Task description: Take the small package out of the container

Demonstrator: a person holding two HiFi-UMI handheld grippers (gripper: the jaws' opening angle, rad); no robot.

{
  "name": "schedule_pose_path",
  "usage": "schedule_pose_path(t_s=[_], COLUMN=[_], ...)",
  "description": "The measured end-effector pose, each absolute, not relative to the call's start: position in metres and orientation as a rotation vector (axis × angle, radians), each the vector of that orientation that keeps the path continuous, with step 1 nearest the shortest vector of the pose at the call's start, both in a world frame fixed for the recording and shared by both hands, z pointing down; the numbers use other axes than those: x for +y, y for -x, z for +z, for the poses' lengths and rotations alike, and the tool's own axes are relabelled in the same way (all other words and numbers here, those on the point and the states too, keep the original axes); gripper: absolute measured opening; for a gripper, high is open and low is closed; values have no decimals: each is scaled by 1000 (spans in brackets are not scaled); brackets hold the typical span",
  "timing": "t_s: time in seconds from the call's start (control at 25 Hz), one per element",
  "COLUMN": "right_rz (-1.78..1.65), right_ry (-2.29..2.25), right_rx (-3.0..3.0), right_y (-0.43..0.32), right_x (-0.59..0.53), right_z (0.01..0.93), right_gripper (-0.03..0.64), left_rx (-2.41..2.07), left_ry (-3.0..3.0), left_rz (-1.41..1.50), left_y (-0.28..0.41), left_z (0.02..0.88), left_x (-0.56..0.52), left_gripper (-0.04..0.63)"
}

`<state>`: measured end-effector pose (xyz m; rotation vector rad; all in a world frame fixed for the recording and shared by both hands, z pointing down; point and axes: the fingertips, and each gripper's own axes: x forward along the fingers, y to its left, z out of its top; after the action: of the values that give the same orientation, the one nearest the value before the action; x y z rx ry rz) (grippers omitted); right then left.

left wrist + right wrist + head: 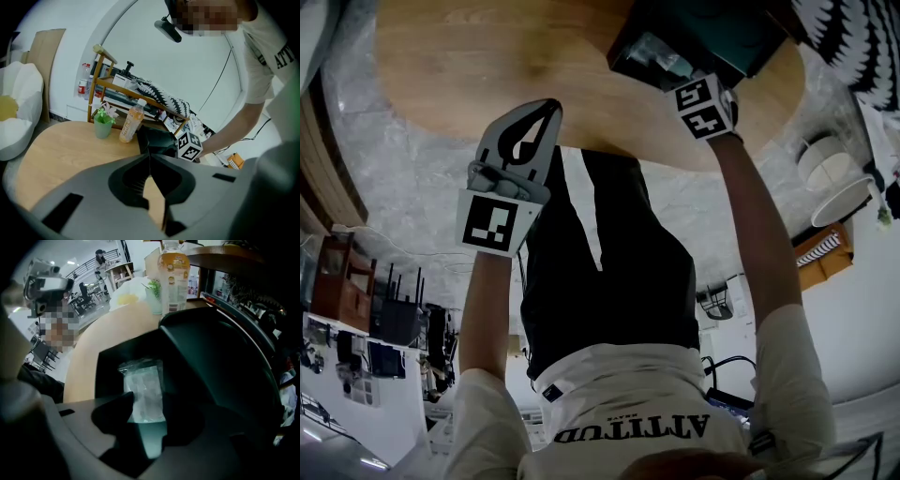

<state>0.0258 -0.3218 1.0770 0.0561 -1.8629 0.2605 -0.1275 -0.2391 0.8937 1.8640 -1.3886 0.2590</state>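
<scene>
The small clear package [144, 387] lies flat on the floor of the dark green container [220, 366], which stands on the round wooden table [487, 56]. My right gripper [149, 401] reaches into the container [741, 37]. It is open, with one jaw on each side of the package's near end. In the head view the package [661, 58] shows as a pale glint just past the right gripper [680, 75]. My left gripper [551, 111] hovers over the table's near edge, well left of the container. It is shut and holds nothing [149, 157].
An orange drink bottle [131, 123] and a green cup with a plant [103, 125] stand on the table just behind the container [157, 138]. A wooden shelf rack [140, 93] with clutter stands past them. White cushions [14, 108] sit at the far left.
</scene>
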Motion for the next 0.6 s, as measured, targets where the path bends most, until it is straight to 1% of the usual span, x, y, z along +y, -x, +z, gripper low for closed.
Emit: schedule_pose_path(t_s=[0.08, 0.16, 0.2, 0.48, 0.6], right_rz=[251, 239, 234, 272, 283], right_ry=[-60, -66, -72, -77, -80], right_rx=[-1870, -1875, -1877, -1893, -1901], right_y=[-26, -27, -27, -28, -28], right_x=[-323, -324, -325, -325, -326], right_z=[1077, 1076, 1075, 1064, 1055], right_gripper=[202, 156, 73, 28, 25], left_rx=[-1389, -1387, -1386, -1388, -1393], left_ry=[-1859, -1856, -1855, -1860, -1867], left_rz=[260, 258, 256, 260, 262], left_y=[129, 130, 129, 131, 132], left_z=[894, 894, 893, 888, 881], left_x=[-237, -235, -235, -232, -233], left_gripper=[26, 26, 26, 26, 26])
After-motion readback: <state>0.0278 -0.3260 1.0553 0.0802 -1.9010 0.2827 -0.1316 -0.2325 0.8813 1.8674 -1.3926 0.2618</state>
